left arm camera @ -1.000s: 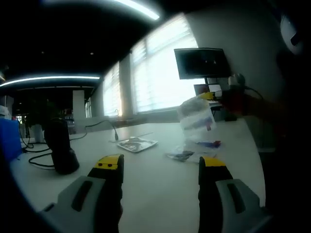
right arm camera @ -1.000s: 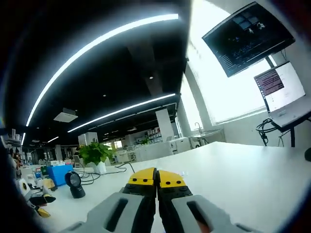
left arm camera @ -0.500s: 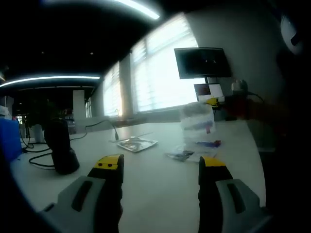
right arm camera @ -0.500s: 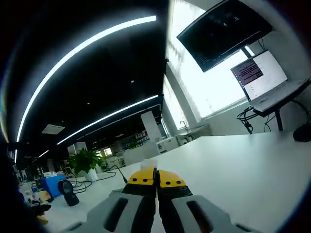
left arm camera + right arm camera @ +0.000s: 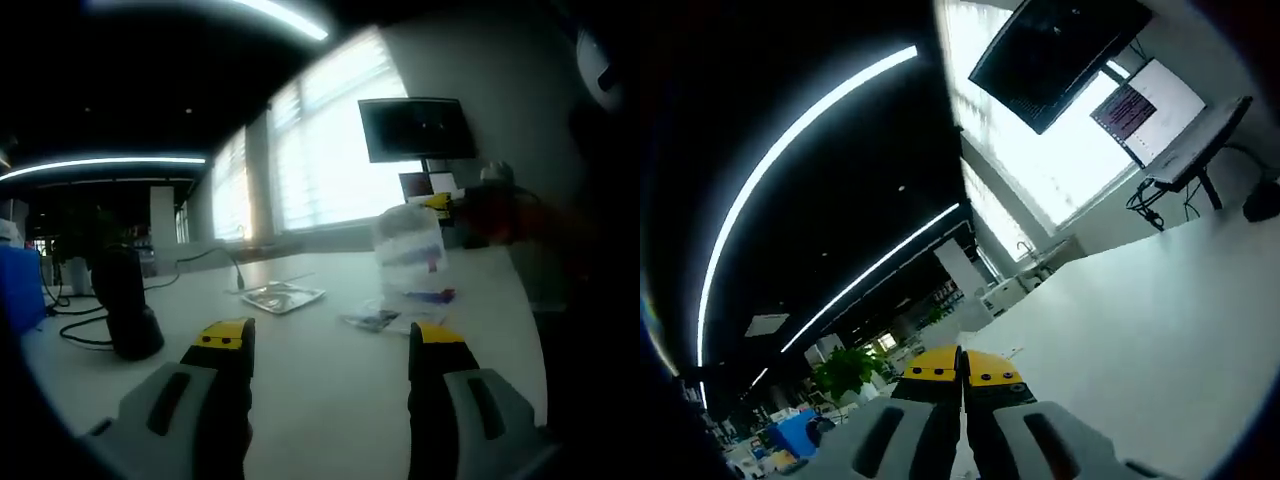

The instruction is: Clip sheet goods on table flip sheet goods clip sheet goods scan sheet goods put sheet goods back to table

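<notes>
Clear plastic with red and blue print — the sheet goods (image 5: 408, 255) hang above the white table (image 5: 300, 370), pinched at the top edge by the right gripper (image 5: 437, 203), whose yellow tips press together in its own view (image 5: 961, 362). The left gripper (image 5: 330, 340) hovers low over the table, jaws spread wide and empty — the sheet is well ahead of it, to the right. A second packet (image 5: 282, 296) lies flat beyond; a black scanner (image 5: 125, 300) stands at left.

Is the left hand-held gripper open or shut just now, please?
Open: the left hand-held gripper has its yellow-tipped jaws wide apart, bare table between them.
</notes>
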A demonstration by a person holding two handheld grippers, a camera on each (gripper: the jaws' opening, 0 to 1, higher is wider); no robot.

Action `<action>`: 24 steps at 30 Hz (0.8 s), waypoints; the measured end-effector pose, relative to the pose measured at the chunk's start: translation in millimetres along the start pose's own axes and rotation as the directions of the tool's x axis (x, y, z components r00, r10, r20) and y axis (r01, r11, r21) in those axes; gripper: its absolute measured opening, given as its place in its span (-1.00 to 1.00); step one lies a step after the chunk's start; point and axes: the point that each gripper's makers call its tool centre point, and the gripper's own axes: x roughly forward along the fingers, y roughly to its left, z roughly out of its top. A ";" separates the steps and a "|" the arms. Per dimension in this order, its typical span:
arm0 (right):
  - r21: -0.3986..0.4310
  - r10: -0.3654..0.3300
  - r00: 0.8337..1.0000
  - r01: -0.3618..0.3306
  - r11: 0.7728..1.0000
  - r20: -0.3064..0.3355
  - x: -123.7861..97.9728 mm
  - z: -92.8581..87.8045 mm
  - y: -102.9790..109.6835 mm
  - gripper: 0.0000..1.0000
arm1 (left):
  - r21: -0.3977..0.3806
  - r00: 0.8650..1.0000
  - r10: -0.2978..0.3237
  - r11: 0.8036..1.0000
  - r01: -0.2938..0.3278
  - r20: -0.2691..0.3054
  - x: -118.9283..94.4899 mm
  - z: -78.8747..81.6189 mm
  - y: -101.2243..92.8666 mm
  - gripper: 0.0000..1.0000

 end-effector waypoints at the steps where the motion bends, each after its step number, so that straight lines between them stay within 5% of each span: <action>1: 0.032 -0.023 1.000 0.022 0.999 0.015 -0.7 1.9 -6.3 -1.00 | 0.002 1.000 0.000 1.000 0.000 -0.001 0.0 -0.1 -0.2 0.10; 3: 0.107 -0.060 0.998 0.058 0.993 0.020 -2.5 0.9 -20.0 -1.00 | 0.010 1.000 -0.001 1.000 0.001 -0.002 0.0 -0.2 -0.9 0.10; 13: 0.156 -0.188 0.982 0.183 0.971 0.017 -5.5 -8.0 -74.9 -1.00 | 0.018 1.000 0.001 1.000 -0.001 -0.004 0.0 -0.6 -0.9 0.10; 18: 0.090 -0.223 0.975 0.222 0.971 0.003 -6.6 -16.6 -86.3 -1.00 | 0.018 1.000 0.003 1.000 -0.003 -0.008 0.2 -1.3 -0.6 0.10; 24: -0.104 -0.255 0.967 0.253 0.962 -0.009 -7.0 -22.8 -95.1 -1.00 | 0.018 1.000 0.004 1.000 -0.004 -0.009 0.2 -1.4 -0.4 0.10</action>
